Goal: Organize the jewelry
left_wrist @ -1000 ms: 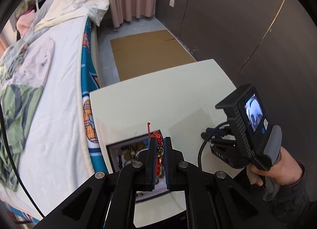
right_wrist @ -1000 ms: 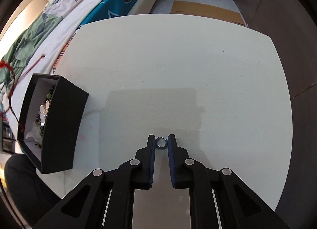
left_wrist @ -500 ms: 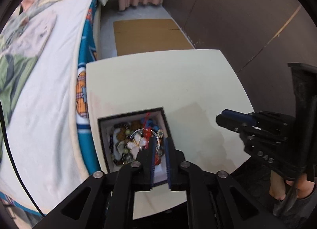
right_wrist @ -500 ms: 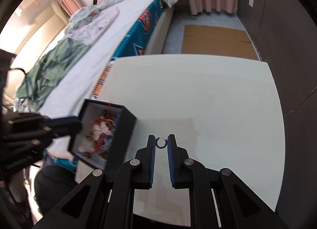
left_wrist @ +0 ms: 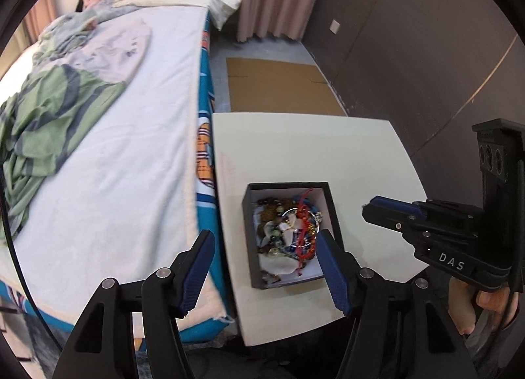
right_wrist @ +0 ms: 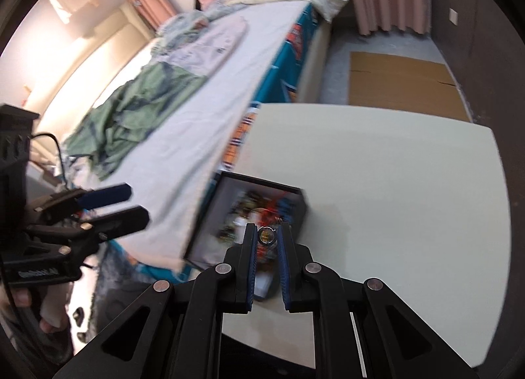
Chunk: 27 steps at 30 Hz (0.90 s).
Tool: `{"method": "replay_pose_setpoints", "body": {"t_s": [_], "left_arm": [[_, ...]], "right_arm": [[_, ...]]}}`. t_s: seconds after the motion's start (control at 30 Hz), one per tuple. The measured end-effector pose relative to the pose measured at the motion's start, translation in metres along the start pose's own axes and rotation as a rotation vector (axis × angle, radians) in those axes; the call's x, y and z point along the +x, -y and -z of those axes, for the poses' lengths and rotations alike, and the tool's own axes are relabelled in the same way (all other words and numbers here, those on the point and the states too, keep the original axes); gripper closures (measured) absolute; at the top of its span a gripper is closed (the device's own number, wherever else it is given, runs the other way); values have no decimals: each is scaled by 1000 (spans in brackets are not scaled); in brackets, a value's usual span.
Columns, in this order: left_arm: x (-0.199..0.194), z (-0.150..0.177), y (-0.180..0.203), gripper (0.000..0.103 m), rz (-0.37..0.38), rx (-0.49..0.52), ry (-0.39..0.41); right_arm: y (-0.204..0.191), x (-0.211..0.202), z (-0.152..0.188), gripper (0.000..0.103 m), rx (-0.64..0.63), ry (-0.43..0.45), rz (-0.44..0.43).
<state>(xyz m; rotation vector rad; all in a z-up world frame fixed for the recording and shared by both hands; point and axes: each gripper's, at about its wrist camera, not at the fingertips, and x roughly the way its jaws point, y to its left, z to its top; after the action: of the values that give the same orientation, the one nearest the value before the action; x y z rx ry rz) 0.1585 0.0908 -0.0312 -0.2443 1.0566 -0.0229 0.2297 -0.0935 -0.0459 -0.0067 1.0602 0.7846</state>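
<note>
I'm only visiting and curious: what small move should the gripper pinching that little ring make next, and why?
Probably carry it a little further over the black box and open. The right gripper is shut on the ring, already in line with the box's jewelry pile, and the left gripper stands open and empty.

White table (left_wrist: 311,149) carries black box (left_wrist: 331,211) (jewelry inside).

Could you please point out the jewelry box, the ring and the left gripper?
jewelry box (left_wrist: 334,211): left wrist view, right wall.
ring (right_wrist: 267,235): right wrist view, its band.
left gripper (left_wrist: 264,265): left wrist view, midway between fingertips.
</note>
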Motion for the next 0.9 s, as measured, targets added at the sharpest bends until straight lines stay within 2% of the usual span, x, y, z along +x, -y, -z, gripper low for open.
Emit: {"method": "replay_pose_setpoints", "body": {"t_s": [0.07,0.1,0.17,0.23,0.4,0.53,0.6,0.73,0.83,0.9], "left_arm": [[-7,6,-5,38,6,-16,25],[-10,7,-7,38,9,-22,36],[-18,13,-11,38,23,-36,63],[-27,18,-12,37,37,-42,94],[-50,32,-9,17,71,-43,188],[-62,40,-10,14,95,-59,233],[-67,44,-8,13,104,-56,253],[-73,52,-3,13,112,-55,292],[-77,58,6,12,108,-35,316],[-81,64,15,6,99,-14,337]], "right_arm": [[-10,-1,-3,86,-11,28,-15],[-13,-1,-4,69,-7,29,-20],[-13,-3,-4,45,6,44,-25],[-13,-11,-3,45,12,68,-2],[-11,-39,4,44,32,118,56],[-8,-67,13,44,47,158,95],[-6,-81,17,37,48,176,110],[-8,-114,33,31,38,240,178],[-4,-127,47,31,42,238,195],[0,-137,61,27,46,239,211]]}}
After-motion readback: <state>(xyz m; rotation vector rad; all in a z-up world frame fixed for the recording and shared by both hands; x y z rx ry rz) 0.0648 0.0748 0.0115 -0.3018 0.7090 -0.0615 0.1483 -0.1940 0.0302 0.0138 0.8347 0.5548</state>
